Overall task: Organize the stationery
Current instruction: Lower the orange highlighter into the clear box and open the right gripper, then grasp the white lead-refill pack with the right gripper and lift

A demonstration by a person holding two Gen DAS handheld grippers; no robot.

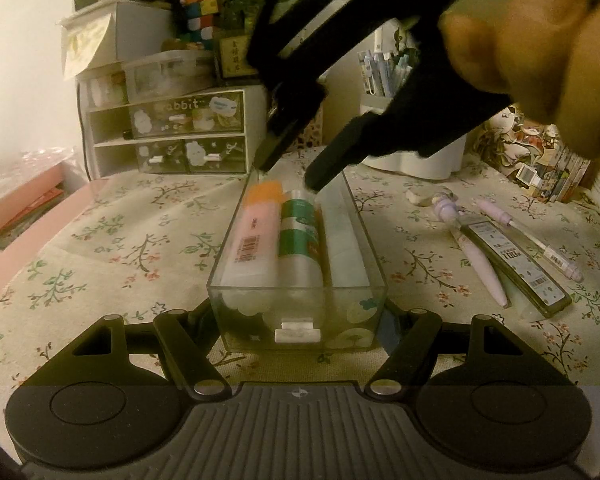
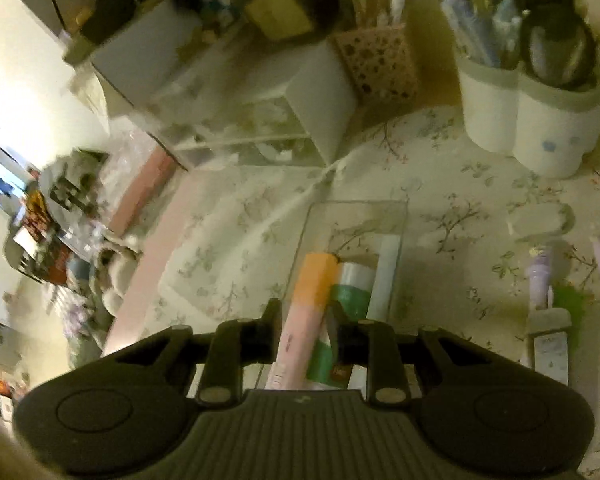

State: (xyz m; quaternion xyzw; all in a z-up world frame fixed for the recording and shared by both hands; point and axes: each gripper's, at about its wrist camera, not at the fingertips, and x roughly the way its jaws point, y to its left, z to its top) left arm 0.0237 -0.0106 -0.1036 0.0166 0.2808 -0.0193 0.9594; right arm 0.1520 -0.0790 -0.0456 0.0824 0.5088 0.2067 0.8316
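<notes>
In the left wrist view, a clear plastic drawer (image 1: 298,280) sits on the floral-clothed table (image 1: 120,248), its long axis running straight away from the camera, its handled front end nearest. The left gripper (image 1: 299,322) has its fingers spread wide on either side of that front end; whether the pads press the drawer walls cannot be told. Inside the drawer three things lie lengthwise, side by side: a pink tube with an orange cap (image 1: 256,236) on the left, cap pointing away; a green-banded tube (image 1: 300,240) in the middle; a pale flat item (image 1: 346,244) on the right. The right gripper (image 1: 288,176) comes down from above with its finger tips apart at the drawer's far end, over the tube caps. To the right on the cloth lie a lilac pen (image 1: 478,258), a lead refill case (image 1: 516,266) and a second pale pen (image 1: 532,240), all slanting away to the left. A small drawer cabinet (image 1: 168,132) stands behind. In the blurred right wrist view, the right gripper (image 2: 305,316) looks down along the drawer (image 2: 356,216); its fingers stand apart, straddling the pink tube (image 2: 306,320), whose orange cap points away; whether they touch it is unclear. The green-banded tube (image 2: 350,304) lies just beside it. A white pen holder (image 2: 532,120) stands beyond on the right.
</notes>
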